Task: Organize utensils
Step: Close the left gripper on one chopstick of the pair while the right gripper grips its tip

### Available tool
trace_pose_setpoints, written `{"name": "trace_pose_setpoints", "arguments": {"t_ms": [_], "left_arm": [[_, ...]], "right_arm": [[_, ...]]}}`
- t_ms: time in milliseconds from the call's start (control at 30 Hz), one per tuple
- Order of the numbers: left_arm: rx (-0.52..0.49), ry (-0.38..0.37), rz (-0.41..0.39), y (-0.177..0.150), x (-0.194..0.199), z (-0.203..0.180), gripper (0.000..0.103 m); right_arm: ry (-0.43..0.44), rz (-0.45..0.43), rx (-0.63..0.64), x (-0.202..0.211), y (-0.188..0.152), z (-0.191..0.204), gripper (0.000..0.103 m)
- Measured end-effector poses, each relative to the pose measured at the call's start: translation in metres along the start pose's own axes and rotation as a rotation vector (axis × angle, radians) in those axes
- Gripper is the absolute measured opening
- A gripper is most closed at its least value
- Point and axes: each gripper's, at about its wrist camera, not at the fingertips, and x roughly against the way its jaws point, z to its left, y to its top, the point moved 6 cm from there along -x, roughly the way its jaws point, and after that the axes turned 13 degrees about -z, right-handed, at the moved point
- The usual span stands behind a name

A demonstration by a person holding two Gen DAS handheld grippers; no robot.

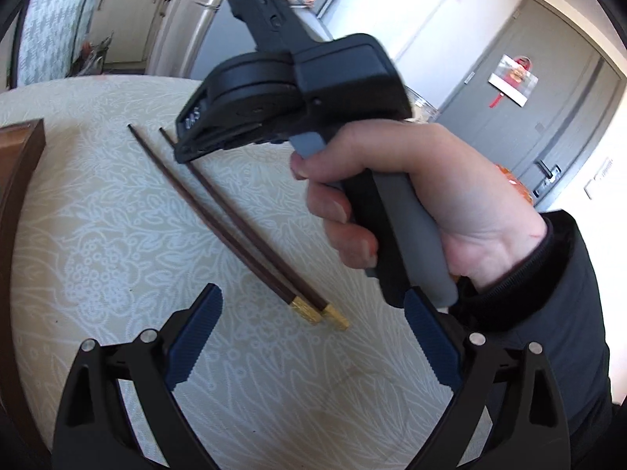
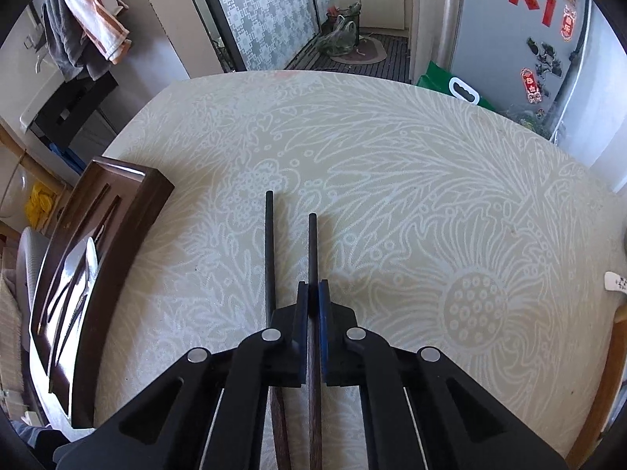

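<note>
Two dark wooden chopsticks with gold ends (image 1: 235, 231) lie side by side on the patterned tablecloth. My left gripper (image 1: 309, 329) is open and empty, its blue pads either side of the gold ends, above the cloth. My right gripper (image 2: 312, 305) is shut on one chopstick (image 2: 312, 250) near its thin end; the other chopstick (image 2: 269, 250) lies just left of it, outside the pads. In the left wrist view the right gripper (image 1: 184, 152) reaches down onto the far ends. A dark wooden utensil tray (image 2: 129, 227) stands at the left, with metal utensils (image 2: 74, 278) inside.
The round table's tablecloth (image 2: 392, 196) extends ahead and to the right. The tray's corner also shows in the left wrist view (image 1: 23, 145). A fridge (image 2: 509, 39) and a green bag (image 2: 443, 78) stand beyond the far edge. A wooden chair back (image 2: 603, 372) is at the right.
</note>
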Motion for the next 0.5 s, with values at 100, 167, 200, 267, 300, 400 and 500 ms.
{"name": "trace_pose_setpoints", "arguments": {"t_ms": [100, 167, 200, 267, 300, 400, 500], "left_arm": [[-0.027, -0.004, -0.008, 0.001, -0.002, -0.006, 0.096], [-0.028, 0.006, -0.001, 0.001, -0.006, -0.006, 0.096], [-0.034, 0.023, 0.007, 0.000, -0.008, -0.005, 0.096], [-0.064, 0.082, 0.020, -0.002, -0.015, -0.001, 0.095], [-0.068, 0.102, 0.021, -0.003, -0.016, 0.001, 0.094], [-0.096, 0.164, 0.015, -0.002, -0.020, 0.004, 0.089], [-0.136, 0.187, 0.022, -0.003, -0.025, -0.002, 0.086]], "right_arm": [[0.030, -0.013, -0.053, 0.003, 0.001, -0.009, 0.005], [0.058, -0.019, -0.092, 0.008, 0.001, -0.015, 0.005], [0.067, -0.025, -0.096, 0.011, 0.001, -0.015, 0.005], [0.071, -0.037, -0.095, 0.017, 0.003, -0.018, 0.005], [0.078, -0.041, -0.095, 0.020, 0.003, -0.018, 0.005], [0.113, -0.060, -0.126, 0.028, 0.005, -0.020, 0.005], [0.153, -0.085, -0.153, 0.037, 0.010, -0.017, 0.005]]}}
